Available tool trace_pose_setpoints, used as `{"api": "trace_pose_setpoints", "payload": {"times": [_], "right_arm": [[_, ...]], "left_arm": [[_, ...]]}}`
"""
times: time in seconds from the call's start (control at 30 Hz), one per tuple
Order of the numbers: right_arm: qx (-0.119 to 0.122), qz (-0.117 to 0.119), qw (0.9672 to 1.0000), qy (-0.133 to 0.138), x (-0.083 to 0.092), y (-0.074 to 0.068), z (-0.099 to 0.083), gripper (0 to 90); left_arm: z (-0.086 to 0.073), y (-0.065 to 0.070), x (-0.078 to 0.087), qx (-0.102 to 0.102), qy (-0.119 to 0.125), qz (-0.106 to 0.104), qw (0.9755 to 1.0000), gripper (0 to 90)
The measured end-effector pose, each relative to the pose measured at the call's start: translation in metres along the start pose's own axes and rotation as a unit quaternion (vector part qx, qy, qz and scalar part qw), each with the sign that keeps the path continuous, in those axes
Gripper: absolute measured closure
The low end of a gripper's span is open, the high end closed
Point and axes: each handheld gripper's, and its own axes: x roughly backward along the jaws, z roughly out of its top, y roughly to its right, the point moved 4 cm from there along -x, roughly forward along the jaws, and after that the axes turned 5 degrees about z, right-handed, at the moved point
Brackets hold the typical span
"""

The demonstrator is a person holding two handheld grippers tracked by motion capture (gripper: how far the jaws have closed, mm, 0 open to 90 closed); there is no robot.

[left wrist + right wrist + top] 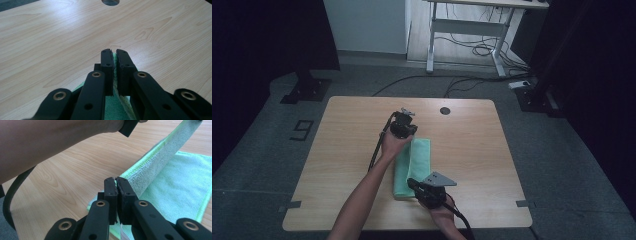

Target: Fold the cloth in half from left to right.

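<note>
A light green cloth (pixel 414 165) lies folded lengthwise on the wooden table (pixel 472 150). My left gripper (pixel 408 131) is at the cloth's far end, shut on its edge. In the left gripper view a thin strip of green cloth (pixel 115 72) is pinched between the two black jaws of the left gripper (pixel 113 51). My right gripper (pixel 413 184) is at the near end, shut on the cloth's near corner. In the right gripper view the right gripper (pixel 115 179) clamps the cloth edge (pixel 160 157), which rises taut toward the other hand above the flat layer (pixel 180 195).
A round cable hole (pixel 445 110) sits near the table's far edge, also visible as the hole (pixel 110 2) ahead of the left gripper. A forearm (pixel 50 142) crosses the right gripper view. Beyond the table stand a desk frame (pixel 462 30) and floor cables.
</note>
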Motion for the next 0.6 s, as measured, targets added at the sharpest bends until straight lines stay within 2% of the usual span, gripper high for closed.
{"api": "trace_pose_setpoints", "payload": {"times": [0.27, 0.6], "right_arm": [[-0.002, -0.004, 1.0, -0.004, 0.001, 0.004, -0.004, 86.3], [-0.022, -0.013, 0.9996, -0.014, 0.002, 0.019, -0.014, 86.1]], "left_arm": [[-0.001, 0.007, -0.01, -0.004, -0.007, -0.005, 1.0, 84.8], [-0.003, 0.01, -0.028, -0.008, -0.021, -0.005, 0.9997, 84.8]]}}
